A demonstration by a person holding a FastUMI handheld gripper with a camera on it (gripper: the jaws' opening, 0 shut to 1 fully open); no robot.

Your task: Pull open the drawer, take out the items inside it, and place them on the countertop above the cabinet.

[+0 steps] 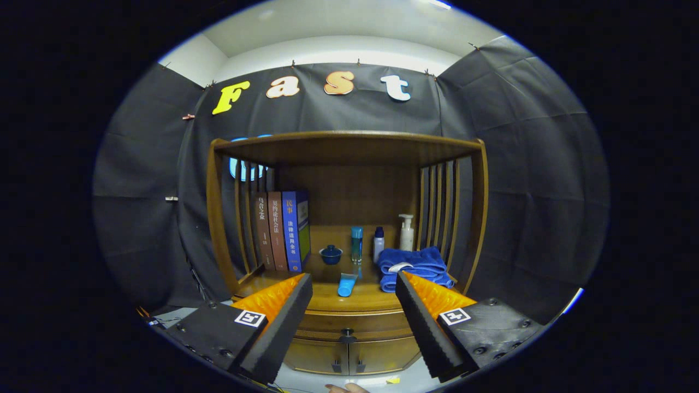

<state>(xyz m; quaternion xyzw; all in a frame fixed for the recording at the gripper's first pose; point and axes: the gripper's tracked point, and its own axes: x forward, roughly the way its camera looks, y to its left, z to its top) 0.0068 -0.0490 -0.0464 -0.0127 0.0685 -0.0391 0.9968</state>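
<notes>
Gripper (354, 314) wide open, empty, facing shut drawer (349, 319); small knob (347, 332) looks rigid, prob. slippery—pinch it squarely.

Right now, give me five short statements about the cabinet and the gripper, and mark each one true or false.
1. The gripper has its fingers spread apart with nothing between them. True.
2. The drawer is pulled fully open. False: it sits closed, its knob just ahead of the fingers.
3. Three books stand upright at the left of the countertop. True.
4. The folded blue towel lies in front of the books. False: it lies at the right, below the white pump bottle.
5. The small blue lidded cup is stacked on the towel. False: it stands on the countertop between the books and the tall blue bottle.
</notes>
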